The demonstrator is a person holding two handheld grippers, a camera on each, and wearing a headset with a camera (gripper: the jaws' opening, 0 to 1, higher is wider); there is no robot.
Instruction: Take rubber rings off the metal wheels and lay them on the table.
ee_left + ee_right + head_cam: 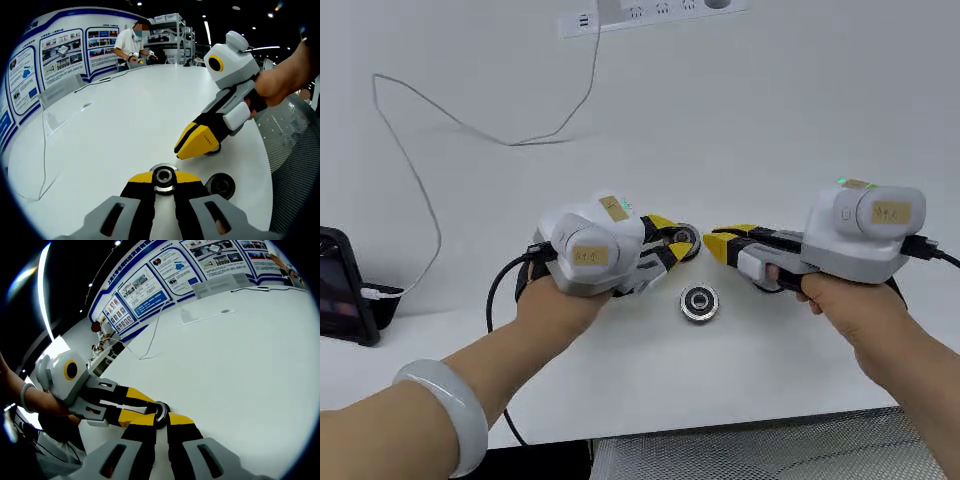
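My left gripper (678,246) (164,181) is shut on a small metal wheel (686,238) (164,177) (160,411) and holds it above the white table (620,370). My right gripper (717,244) (186,148) (161,421) points at that wheel from the right with its yellow jaws together, a short gap away and holding nothing. A second wheel (700,302) (220,185), with a dark rubber ring around it, lies on the table below and between the two grippers. Another small dark round part (214,150) lies half hidden under the right gripper.
A phone (340,287) stands at the left edge with a white cable (420,190) running up to a power strip (650,12). The table's front edge (720,422) is close, with a mesh seat (760,455) below it. A person (131,44) stands at the far end.
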